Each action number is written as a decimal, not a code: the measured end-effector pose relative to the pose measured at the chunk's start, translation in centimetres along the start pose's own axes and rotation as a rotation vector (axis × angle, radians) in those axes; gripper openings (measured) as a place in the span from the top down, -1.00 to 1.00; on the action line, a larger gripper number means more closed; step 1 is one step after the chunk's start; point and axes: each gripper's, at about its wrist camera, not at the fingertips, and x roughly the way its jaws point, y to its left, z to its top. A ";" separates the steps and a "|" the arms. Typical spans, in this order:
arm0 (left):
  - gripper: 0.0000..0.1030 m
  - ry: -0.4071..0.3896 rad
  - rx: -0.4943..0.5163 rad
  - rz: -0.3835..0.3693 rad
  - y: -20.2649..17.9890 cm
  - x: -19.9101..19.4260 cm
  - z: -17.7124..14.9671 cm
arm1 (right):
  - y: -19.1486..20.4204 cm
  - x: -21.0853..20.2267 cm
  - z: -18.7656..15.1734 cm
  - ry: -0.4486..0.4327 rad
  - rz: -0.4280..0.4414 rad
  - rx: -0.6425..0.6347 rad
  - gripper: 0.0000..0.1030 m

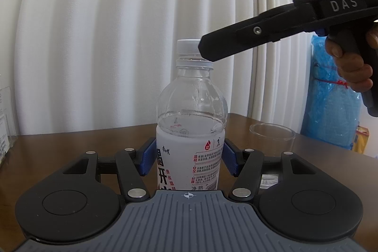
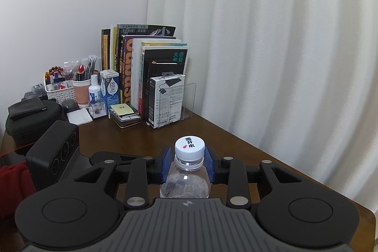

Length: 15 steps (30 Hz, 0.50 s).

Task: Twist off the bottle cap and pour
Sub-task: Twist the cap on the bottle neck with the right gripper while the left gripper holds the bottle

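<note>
A clear water bottle [image 1: 191, 115] with a white label stands upright on the brown table [image 1: 70, 143], partly filled. My left gripper [image 1: 187, 158] is shut on the bottle's labelled body, blue pads on both sides. The white cap [image 2: 189, 147] sits on the bottle neck. My right gripper [image 2: 189, 163] comes from the upper right and is shut on the cap, its blue pads [image 2: 166, 164] against the cap's sides. In the left wrist view the right gripper's black finger [image 1: 226, 44] covers the cap's right side [image 1: 187, 46]. A clear glass cup [image 1: 271, 141] stands right of the bottle.
Books [image 2: 146, 67], a boxed item [image 2: 165, 100], a white basket of small things [image 2: 59, 89] and a black case [image 2: 30, 119] crowd the table's far left corner. White curtains [image 2: 283, 63] hang behind. A blue bag [image 1: 330, 98] stands beyond the table's right edge.
</note>
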 end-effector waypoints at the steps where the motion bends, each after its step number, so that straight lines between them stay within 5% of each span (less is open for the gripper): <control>1: -0.14 0.000 0.000 0.000 0.0 0.0 0.0 | 0.1 -0.1 -0.1 0.002 0.000 -0.003 0.30; 15: -0.14 0.001 0.001 0.002 -0.2 0.0 -0.2 | 0.7 0.6 0.1 -0.029 -0.027 -0.021 0.11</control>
